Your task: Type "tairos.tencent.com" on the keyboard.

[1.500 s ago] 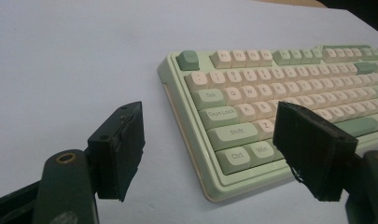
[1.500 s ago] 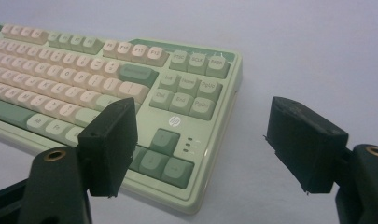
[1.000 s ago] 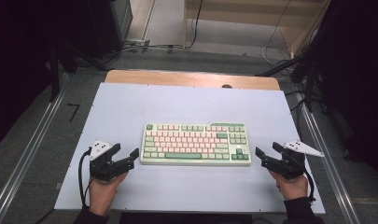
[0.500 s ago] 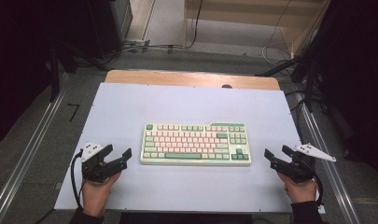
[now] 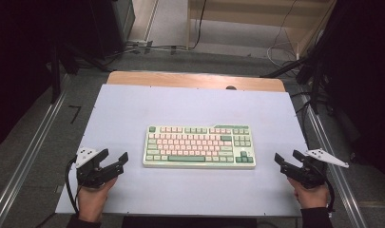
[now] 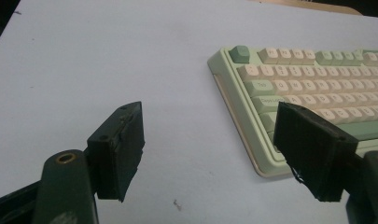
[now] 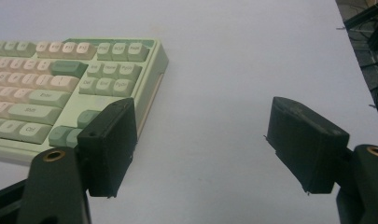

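1. While both hands sit near the table's near edge, the left gripper [image 5: 112, 160] and right gripper [image 5: 289, 161] have each backed outward from where they were a second ago; then both were close beside the ends of the pale green rectangular keyboard with cream, pink and green keycaps [image 5: 199, 146], now each is clearly apart from it.
2. Left gripper: jaws spread wide, nothing between them. In the left gripper view [image 6: 212, 154] the keyboard's left end [image 6: 252, 116] lies ahead and toward its right jaw, not touching.
3. Right gripper: jaws spread wide, empty. In the right gripper view [image 7: 210, 149] the keyboard's right end [image 7: 144, 88] lies ahead, partly behind its left jaw, with bare table in the gap between the jaws.
4. Keyboard has not shifted across the three high views: flat on the light lilac-white table [image 5: 190, 104], centred, between the two grippers and slightly ahead of both.
5. Only the grippers changed; the gap grew step by step on both sides, the right one drifting further toward the table's right edge.
6. Judgement: looks like a retreat or reset from the keyboard, not an approach. No grasp is in hand; any two-sided lift or slide would need both grippers brought back in to the keyboard's short ends.
7. Risk is low now: nothing held, nothing near the jaws to knock.
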`<move>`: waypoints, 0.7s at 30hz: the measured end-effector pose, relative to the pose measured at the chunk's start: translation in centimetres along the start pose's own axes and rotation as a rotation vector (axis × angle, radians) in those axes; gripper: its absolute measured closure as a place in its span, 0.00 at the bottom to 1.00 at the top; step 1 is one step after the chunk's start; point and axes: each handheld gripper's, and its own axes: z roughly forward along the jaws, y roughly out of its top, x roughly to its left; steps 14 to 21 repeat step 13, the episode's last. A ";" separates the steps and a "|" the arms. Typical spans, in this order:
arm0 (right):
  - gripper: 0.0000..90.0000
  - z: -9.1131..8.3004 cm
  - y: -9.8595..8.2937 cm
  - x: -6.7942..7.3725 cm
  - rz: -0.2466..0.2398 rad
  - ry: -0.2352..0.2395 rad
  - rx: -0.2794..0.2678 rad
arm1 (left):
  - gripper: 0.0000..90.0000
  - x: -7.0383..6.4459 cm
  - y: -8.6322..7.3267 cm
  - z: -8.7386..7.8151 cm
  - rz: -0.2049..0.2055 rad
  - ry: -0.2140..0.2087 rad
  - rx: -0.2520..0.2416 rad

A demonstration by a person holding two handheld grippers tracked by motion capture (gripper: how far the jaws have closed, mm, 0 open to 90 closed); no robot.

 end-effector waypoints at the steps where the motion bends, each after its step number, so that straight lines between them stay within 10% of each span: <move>1: 0.25 -0.1 0.0 -0.1 0.003 -0.003 0.000 | 0.28 0.1 0.0 0.0 0.000 0.001 -0.001; 21: 0.21 -0.7 -0.5 -1.2 0.036 -0.038 -0.007 | 0.28 0.9 -0.2 0.1 -0.011 0.025 0.007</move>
